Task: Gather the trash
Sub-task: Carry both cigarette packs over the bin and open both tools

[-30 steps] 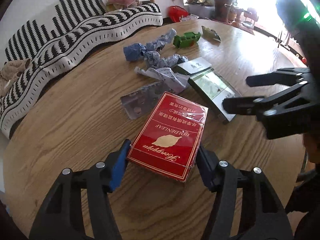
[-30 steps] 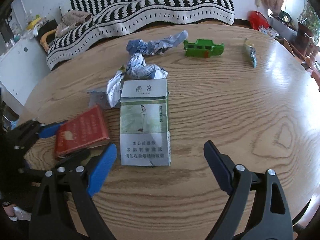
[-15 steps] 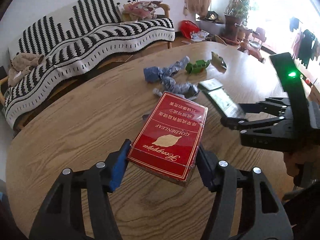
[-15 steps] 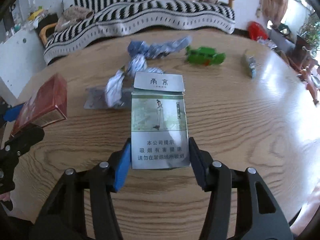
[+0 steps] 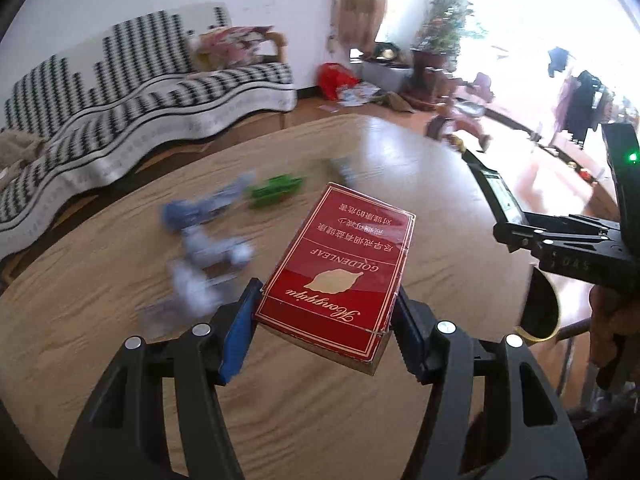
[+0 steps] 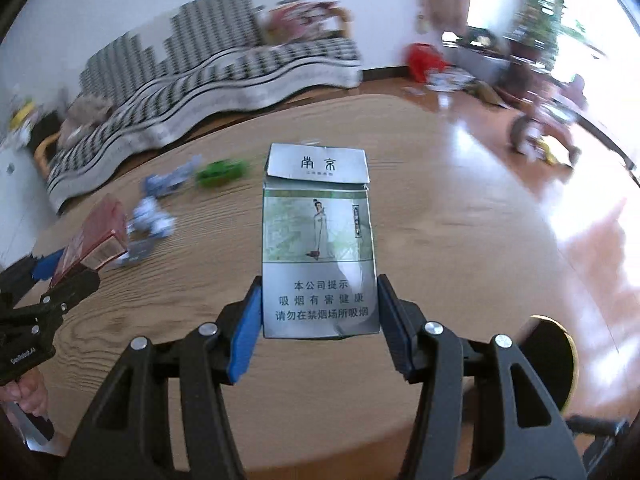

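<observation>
My left gripper [image 5: 324,316] is shut on a red cigarette pack [image 5: 340,268] and holds it above the round wooden table [image 5: 120,344]. My right gripper [image 6: 320,312] is shut on a grey-green cigarette pack [image 6: 320,240] with its lid flipped open, also lifted off the table. The right gripper also shows in the left wrist view [image 5: 512,236], the left gripper in the right wrist view [image 6: 52,276] with the red pack [image 6: 96,236]. Crumpled blue-white wrappers [image 5: 208,240] and a green toy [image 5: 276,192] lie on the table, blurred.
A striped sofa [image 5: 132,96] stands behind the table. A red bag [image 5: 334,78], potted plants [image 5: 440,48] and a child's tricycle [image 5: 464,120] are on the floor beyond. A dark round gold-rimmed object [image 6: 556,364] sits at the table's near right edge.
Both grippers have lifted their packs higher off the table and swung right. The right gripper closed on the grey-green pack over the last second.
</observation>
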